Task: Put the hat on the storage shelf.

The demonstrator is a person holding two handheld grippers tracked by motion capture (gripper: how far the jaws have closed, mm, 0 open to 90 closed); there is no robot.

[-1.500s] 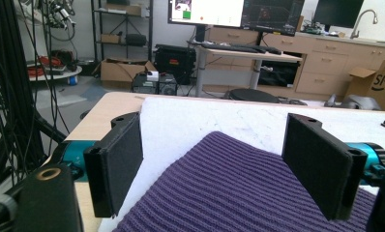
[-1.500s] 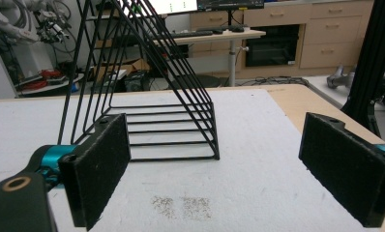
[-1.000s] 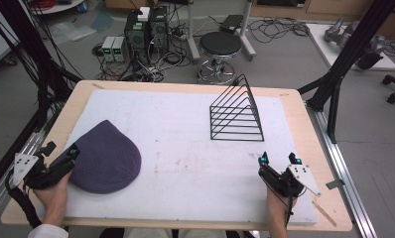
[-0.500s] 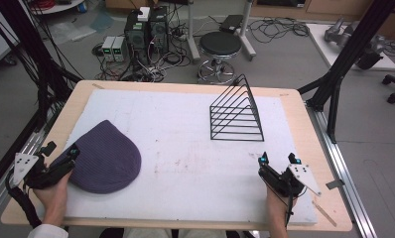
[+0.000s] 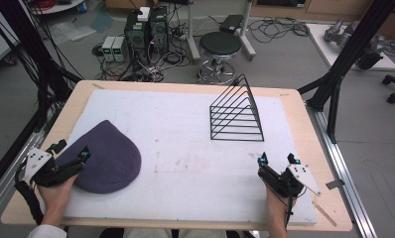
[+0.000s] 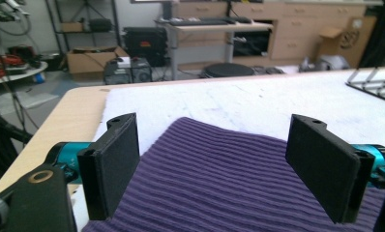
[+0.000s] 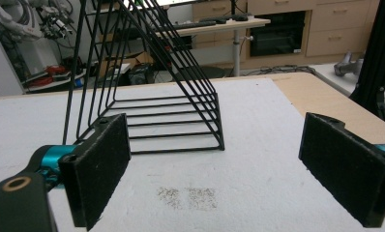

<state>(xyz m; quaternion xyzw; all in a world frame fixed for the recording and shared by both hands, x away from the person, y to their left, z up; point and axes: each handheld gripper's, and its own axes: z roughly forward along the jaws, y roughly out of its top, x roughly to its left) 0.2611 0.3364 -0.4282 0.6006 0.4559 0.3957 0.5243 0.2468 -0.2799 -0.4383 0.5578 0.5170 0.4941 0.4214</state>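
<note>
A purple ribbed knit hat [image 5: 106, 156] lies flat on the white mat [image 5: 185, 148] at the front left. My left gripper [image 5: 71, 152] stands open at the hat's left edge, its jaws straddling the knit [image 6: 219, 164] with nothing pinched. A black wire rack [image 5: 237, 111] with a triangular outline stands on the mat at the back right. Near the front right edge my right gripper [image 5: 276, 159] is open and empty, pointing at the wire rack [image 7: 152, 87] a short way ahead.
The mat covers a wooden table [image 5: 304, 129]. Behind the table on the floor are a round black stool [image 5: 220, 47], computer boxes [image 5: 146, 29] and tangled cables. Black frame legs [image 5: 344, 64] rise at the right.
</note>
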